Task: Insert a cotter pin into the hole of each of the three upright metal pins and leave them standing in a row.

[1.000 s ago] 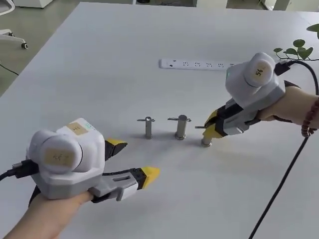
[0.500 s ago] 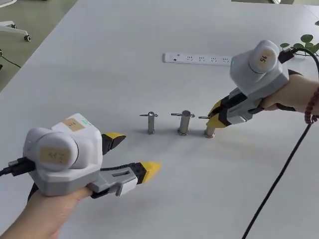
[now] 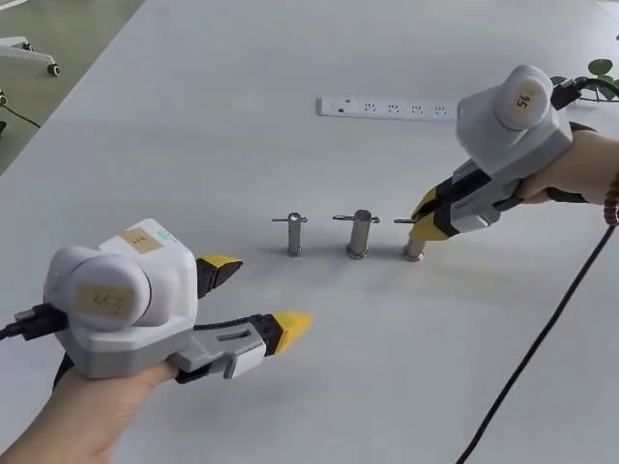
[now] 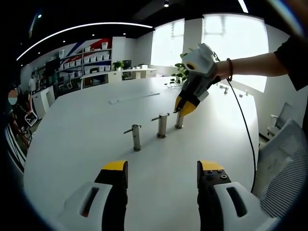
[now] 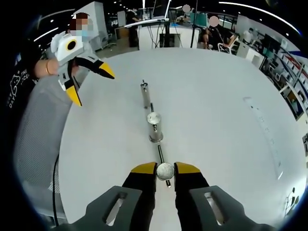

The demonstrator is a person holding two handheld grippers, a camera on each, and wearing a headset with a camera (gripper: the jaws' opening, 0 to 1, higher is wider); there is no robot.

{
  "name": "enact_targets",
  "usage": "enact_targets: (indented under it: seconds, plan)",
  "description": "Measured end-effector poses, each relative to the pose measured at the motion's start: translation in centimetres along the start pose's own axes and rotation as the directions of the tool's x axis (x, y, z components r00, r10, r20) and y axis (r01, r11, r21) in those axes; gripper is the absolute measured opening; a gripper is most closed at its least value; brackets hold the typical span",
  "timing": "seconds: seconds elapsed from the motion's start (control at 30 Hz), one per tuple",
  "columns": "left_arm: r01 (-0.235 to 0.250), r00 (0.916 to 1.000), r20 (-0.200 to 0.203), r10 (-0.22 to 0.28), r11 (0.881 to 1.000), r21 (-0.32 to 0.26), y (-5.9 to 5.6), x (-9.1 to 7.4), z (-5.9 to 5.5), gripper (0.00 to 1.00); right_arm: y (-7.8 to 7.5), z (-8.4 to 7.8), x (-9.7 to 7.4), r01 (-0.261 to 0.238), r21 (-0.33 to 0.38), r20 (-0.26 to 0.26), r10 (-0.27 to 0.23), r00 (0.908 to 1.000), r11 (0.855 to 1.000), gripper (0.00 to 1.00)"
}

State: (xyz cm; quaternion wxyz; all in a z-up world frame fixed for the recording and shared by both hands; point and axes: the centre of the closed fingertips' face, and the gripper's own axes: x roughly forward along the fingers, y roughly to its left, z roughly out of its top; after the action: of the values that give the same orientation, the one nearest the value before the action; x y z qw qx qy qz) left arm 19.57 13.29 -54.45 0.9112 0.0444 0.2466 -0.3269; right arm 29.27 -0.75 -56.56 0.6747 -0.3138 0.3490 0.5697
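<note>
Three metal pins [image 3: 358, 235] stand upright in a row.
Cotter pins [image 3: 343, 218] cross them horizontally; right gripper [image 3: 427, 220] clamps the end pin [image 3: 414, 253], left gripper [image 3: 258, 293] gapes.

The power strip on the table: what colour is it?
The power strip is white, best seen in the head view.

table [image 3: 193, 145]: white, large, matte top
pwr strip [image 3: 387, 107]: white, lay flat on far part of table, long side across head view; also seen in right gripper view [image 5: 262, 127]
plant [image 3: 602, 68]: green leaves at far right edge of table
chair base [image 3: 29, 53]: white, castors, on floor [image 3: 68, 24] beyond table's left side
shelves [image 4: 91, 60]: along back wall, stocked, contents too small to tell
windows [image 4: 231, 43]: bright, washed out
mesh chair [image 4: 284, 163]: grey, just beside table edge
</note>
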Motion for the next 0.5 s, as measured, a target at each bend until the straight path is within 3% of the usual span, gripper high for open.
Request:
enact_targets:
  seconds: [0.2,0.27,0.33,0.5]
  plan:
    - [-0.002,1.0000,-0.003,0.002,1.000,0.001,0.01,-0.04,-0.06,0.58,0.11,0.12,0.01,-0.001,0.025,0.009,0.001,1.0000,1.000,0.09]
    - [-0.003,1.0000,-0.003,0.003,1.000,0.000,0.03,-0.07,-0.02,0.58,0.16,0.44,-0.09,-0.001,0.086,0.033,-0.002,0.9994,0.996,0.11]
    - [-0.006,1.0000,-0.004,0.006,1.000,0.002,0.12,-0.12,0.00,0.58,-0.06,0.67,-0.38,0.003,0.097,0.062,-0.009,0.9980,0.995,0.16]
    - [-0.015,0.9999,0.000,0.015,1.000,-0.001,0.37,-0.22,0.26,0.59,0.43,0.55,-0.85,0.024,0.089,0.047,-0.028,0.9985,0.996,0.23]
